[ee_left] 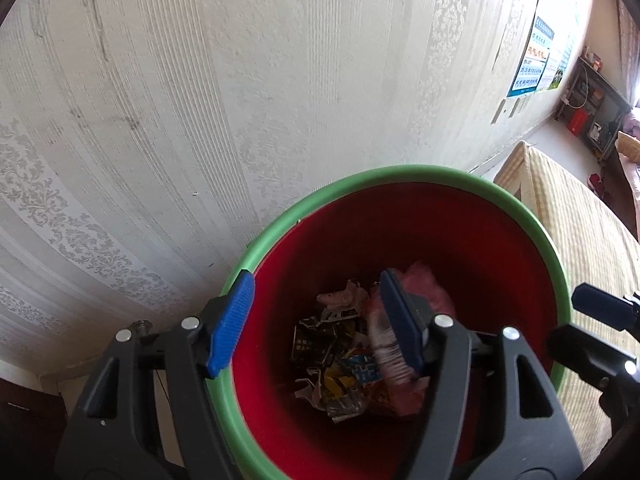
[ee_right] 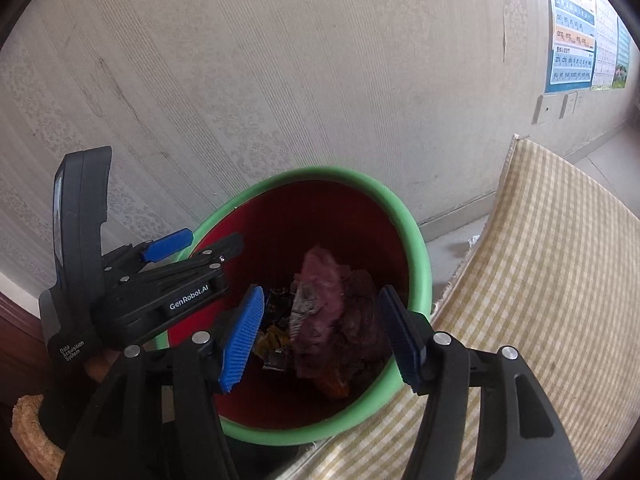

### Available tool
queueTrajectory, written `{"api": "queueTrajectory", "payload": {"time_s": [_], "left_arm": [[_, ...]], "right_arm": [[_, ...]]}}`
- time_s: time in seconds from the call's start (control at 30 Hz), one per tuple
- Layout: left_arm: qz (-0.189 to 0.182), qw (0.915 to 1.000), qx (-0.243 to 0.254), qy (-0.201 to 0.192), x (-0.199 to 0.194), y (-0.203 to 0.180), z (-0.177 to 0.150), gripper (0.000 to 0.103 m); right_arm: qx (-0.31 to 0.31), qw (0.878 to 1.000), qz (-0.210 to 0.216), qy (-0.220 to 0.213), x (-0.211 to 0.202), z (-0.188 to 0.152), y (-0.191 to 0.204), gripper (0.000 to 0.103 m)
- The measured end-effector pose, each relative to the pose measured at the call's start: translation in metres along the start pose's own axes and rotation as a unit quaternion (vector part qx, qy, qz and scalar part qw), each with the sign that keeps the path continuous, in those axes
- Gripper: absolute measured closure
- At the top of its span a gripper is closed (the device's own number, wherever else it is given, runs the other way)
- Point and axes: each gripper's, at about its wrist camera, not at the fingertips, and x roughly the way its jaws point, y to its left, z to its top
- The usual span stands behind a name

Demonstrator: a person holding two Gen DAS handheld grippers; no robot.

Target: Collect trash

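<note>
A red bin with a green rim point(ee_left: 400, 174) stands against the wall; it also shows in the right wrist view point(ee_right: 416, 240). Crumpled wrappers point(ee_left: 340, 360) and a pink wrapper point(ee_left: 424, 284) lie at its bottom, also seen in the right wrist view point(ee_right: 320, 300). My left gripper point(ee_left: 320, 320) is open and empty above the bin's mouth. A blurred pink wrapper point(ee_left: 390, 354) shows beside its right finger, apparently falling. My right gripper point(ee_right: 324, 336) is open and empty above the bin. The left gripper shows at the left in the right wrist view point(ee_right: 192, 244).
A patterned wallpapered wall point(ee_left: 200, 100) is right behind the bin. A yellow checked mat point(ee_right: 540, 280) lies to the right of the bin. Posters point(ee_right: 572, 40) hang on the wall at far right. A shelf with items point(ee_left: 592, 92) stands at the far end.
</note>
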Motion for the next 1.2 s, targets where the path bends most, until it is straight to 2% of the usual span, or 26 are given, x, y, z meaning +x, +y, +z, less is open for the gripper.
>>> {"api": "queueTrajectory", "payload": {"time_s": [0.23,0.33,0.43,0.53,0.63,0.67,0.77,0.87,1.0,1.07,1.2], "left_arm": [[0.008,0.9998,0.005,-0.015,-0.021,-0.008,0.001,0.038],[0.007,0.9996,0.008,-0.028,-0.038,-0.013,-0.001,0.036],[0.002,0.9986,0.012,-0.051,-0.064,-0.023,-0.003,0.034],[-0.009,0.9960,0.015,-0.087,-0.098,-0.041,-0.004,0.024],[-0.012,0.9888,0.023,-0.147,-0.140,-0.066,-0.006,0.013],[-0.012,0.9856,0.025,-0.167,-0.154,-0.074,-0.006,0.007],[-0.008,0.9712,0.020,-0.237,-0.197,-0.098,-0.011,0.005],[-0.001,0.9584,0.011,-0.285,-0.229,-0.117,-0.017,0.005],[-0.011,0.9481,0.016,-0.317,-0.257,-0.140,-0.025,0.005],[-0.015,0.9441,0.023,-0.328,-0.267,-0.151,-0.029,0.005],[-0.014,0.9415,0.044,-0.334,-0.277,-0.168,-0.034,0.005]], "right_arm": [[0.011,1.000,-0.012,-0.017,-0.034,-0.017,-0.009,0.042],[0.014,0.999,-0.022,-0.033,-0.055,-0.027,-0.014,0.037],[0.019,0.997,-0.031,-0.062,-0.082,-0.037,-0.015,0.030],[0.023,0.993,-0.029,-0.110,-0.118,-0.047,-0.016,0.020],[0.023,0.985,-0.048,-0.167,-0.160,-0.060,-0.019,0.009],[0.023,0.982,-0.054,-0.182,-0.171,-0.063,-0.019,0.007],[0.022,0.969,-0.087,-0.231,-0.206,-0.073,-0.029,0.007],[0.020,0.950,-0.131,-0.284,-0.239,-0.090,-0.034,0.007],[0.020,0.925,-0.207,-0.319,-0.267,-0.108,-0.044,0.007],[0.037,0.919,-0.215,-0.330,-0.279,-0.118,-0.054,0.007],[0.067,0.912,-0.216,-0.343,-0.296,-0.130,-0.071,0.007]]}}
